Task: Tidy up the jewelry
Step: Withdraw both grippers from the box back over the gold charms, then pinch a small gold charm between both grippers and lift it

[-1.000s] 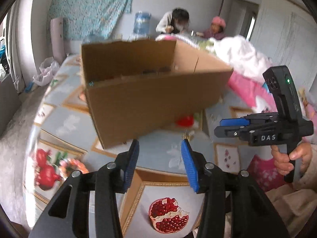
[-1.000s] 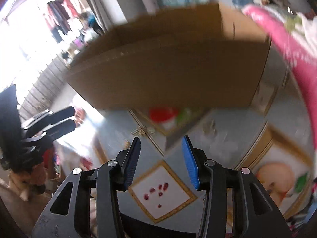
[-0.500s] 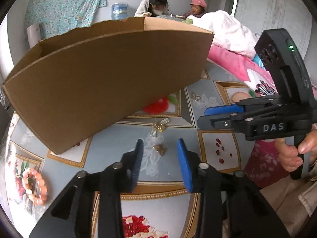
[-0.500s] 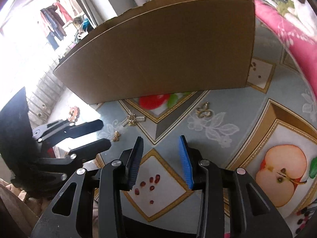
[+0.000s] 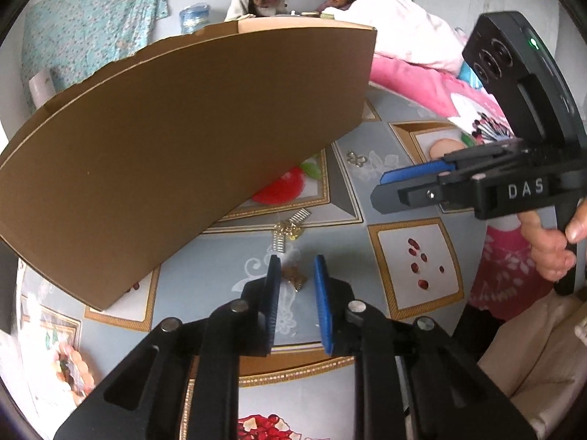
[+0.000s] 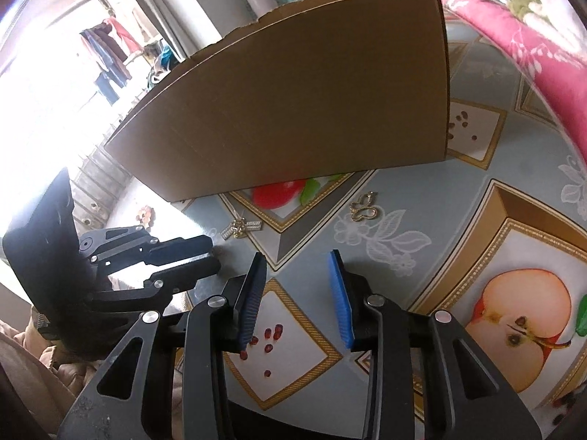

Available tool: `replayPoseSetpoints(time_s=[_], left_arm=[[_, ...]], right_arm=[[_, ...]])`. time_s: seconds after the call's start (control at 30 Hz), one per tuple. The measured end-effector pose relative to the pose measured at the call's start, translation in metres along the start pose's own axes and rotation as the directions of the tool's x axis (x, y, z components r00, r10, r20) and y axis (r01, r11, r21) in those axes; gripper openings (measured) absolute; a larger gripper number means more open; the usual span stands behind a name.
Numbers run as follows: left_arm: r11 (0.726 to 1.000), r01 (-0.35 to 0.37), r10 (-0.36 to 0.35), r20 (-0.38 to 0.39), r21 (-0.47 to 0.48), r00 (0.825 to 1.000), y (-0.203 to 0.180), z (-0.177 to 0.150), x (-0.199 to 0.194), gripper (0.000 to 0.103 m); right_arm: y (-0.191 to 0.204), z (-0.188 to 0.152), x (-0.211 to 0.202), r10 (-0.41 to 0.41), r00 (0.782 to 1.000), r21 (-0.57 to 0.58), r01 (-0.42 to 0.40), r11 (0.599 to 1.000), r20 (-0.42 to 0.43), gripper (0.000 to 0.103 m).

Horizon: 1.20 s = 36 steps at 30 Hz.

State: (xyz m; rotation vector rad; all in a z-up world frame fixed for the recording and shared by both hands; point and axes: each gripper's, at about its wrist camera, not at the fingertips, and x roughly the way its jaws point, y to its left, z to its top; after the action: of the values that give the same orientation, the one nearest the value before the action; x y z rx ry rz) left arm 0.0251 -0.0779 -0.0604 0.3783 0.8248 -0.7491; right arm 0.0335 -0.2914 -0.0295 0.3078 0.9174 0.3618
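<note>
Fruit pictures cover the tablecloth [image 6: 422,168], and a big box [image 5: 176,154] stands on it. Three gold bits lie loose in front of the box: a clip [image 5: 288,229], a loop charm [image 6: 365,211] and a small charm [image 5: 295,278]. The left gripper [image 5: 296,275] has just been closing around the small charm (its blue pads sit on each side, not yet pressing, I think). The right gripper [image 6: 298,267] waits with its pads apart and nothing between them. No piece looks put away yet, so nearly all the tidying is left.
</note>
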Motion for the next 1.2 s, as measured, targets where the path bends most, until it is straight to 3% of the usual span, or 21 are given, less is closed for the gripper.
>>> replayPoseSetpoints(time_s=[0.27, 0.6, 0.73, 1.07, 1.2], left_arm=[[0.999, -0.021, 0.020, 0.008, 0.029, 1.000, -0.004, 0.001, 0.003, 0.012], [0.998, -0.031, 0.032, 0.023, -0.056, 0.999, 0.008, -0.010, -0.006, 0.012], [0.994, -0.052, 0.055, 0.028, -0.099, 0.998, 0.013, -0.014, -0.009, 0.012], [0.990, -0.047, 0.054, 0.046, -0.130, 0.998, 0.017, -0.017, -0.010, 0.012], [0.990, -0.044, 0.051, 0.048, -0.131, 0.998, 0.018, -0.019, -0.011, 0.012]], right_arm=[[-0.004, -0.001, -0.002, -0.017, 1.000, 0.009, 0.017, 1.000, 0.003, 0.033], [-0.006, 0.001, -0.017, -0.114, 0.993, 0.008, 0.114, 0.993, 0.034, 0.033], [0.000, 0.011, -0.007, -0.188, 0.982, -0.052, 0.189, 0.981, 0.036, 0.033], [0.008, 0.028, 0.024, -0.247, 0.969, -0.193, 0.247, 0.950, 0.025, 0.033], [0.019, 0.027, 0.031, -0.300, 0.954, -0.267, 0.295, 0.917, 0.023, 0.023]])
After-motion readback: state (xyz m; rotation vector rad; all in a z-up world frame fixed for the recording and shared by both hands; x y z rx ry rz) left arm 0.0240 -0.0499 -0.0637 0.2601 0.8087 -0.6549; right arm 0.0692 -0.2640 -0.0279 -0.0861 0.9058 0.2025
